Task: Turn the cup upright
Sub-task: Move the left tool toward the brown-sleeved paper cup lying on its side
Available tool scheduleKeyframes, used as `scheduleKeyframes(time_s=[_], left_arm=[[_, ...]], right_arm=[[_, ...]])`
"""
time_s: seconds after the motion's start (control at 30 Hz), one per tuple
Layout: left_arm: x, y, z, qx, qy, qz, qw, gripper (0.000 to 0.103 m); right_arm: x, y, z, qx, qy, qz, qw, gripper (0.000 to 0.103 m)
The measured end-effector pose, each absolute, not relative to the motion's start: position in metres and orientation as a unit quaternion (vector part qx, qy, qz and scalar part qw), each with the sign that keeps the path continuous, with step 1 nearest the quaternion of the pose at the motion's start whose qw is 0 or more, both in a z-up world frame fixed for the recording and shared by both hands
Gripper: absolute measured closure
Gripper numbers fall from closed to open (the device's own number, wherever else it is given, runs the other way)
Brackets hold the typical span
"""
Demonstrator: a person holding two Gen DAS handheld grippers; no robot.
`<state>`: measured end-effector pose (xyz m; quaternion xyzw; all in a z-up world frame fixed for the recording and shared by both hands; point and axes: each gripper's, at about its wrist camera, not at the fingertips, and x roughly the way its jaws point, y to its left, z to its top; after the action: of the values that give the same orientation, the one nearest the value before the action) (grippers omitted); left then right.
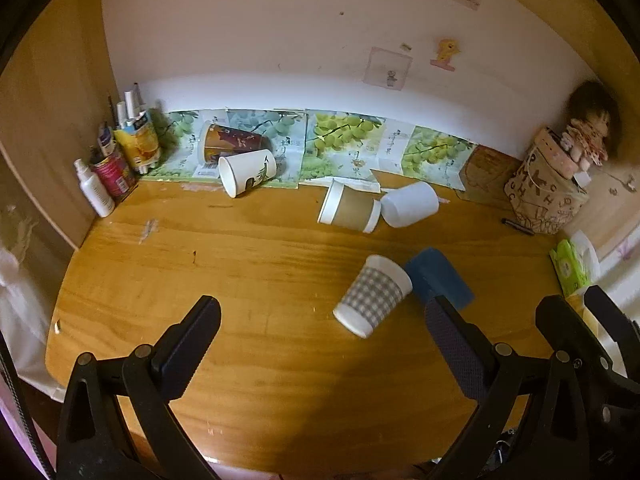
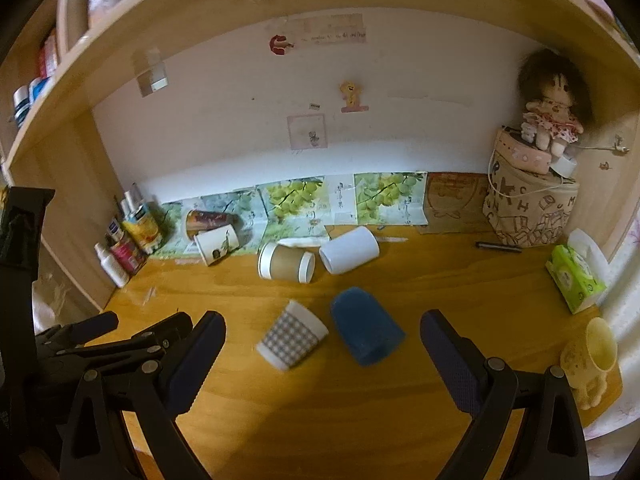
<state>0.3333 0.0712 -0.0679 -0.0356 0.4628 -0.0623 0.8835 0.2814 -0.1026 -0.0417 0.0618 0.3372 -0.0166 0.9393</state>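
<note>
Checked cup (image 1: 373, 295) (image 2: 292, 336) on side, touching blue cup (image 1: 439, 276) (image 2: 366, 330), also toppled

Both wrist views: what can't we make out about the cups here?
- Blue cup: left view, its mouth end sits behind the left gripper finger.
- Checked cup: right view, motion-blurred, pattern soft.
- Dark brown cup: right view, small, partly behind the white printed cup.
</note>
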Motion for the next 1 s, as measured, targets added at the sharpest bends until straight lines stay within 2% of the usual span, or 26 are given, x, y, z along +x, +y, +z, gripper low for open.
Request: scheduleKeyframes(time_s=[0.63, 1.0], left_arm=[[0.433, 0.077, -0.127, -0.140, 0.579, -0.109, 0.796, 0.002], [0.462, 0.053, -0.133, -0.144, 0.601, -0.061, 0.784, 0.002]], right_arm=[[0.375, -0.092, -0.052, 0.062, 0.360, -0.042, 0.930, 0.005], [0.409, -0.118, -0.058, 0.045, 0.372, 0.001, 0.927, 0.005]])
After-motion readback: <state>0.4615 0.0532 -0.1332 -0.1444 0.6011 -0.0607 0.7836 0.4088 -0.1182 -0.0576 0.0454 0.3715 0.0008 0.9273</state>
